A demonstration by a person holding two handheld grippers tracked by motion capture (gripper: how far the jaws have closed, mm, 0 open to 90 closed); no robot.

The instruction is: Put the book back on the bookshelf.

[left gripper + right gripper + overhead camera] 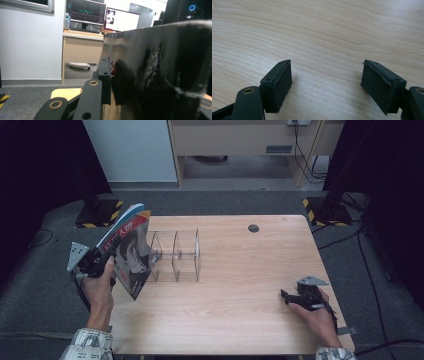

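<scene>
A magazine (127, 252) with a dark portrait cover and a blue back stands tilted over the table's left edge, its lower corner close to the wood. My left gripper (112, 258) is shut on its near edge. In the left gripper view, the left finger (104, 75) lies against the blurred dark cover (162, 70), and the other jaw is hidden behind it. Just right of the magazine stands a clear acrylic rack (175, 255) with several upright dividers. My right gripper (287, 296) rests on the table at the front right, jaws wide apart (327, 80) over bare wood.
The light wooden table (240, 315) has a round cable hole (253, 228) at the back. Yellow-and-black striped stand bases (100, 212) (325, 210) sit on the floor behind both back corners. A desk with monitors (86, 12) stands beyond.
</scene>
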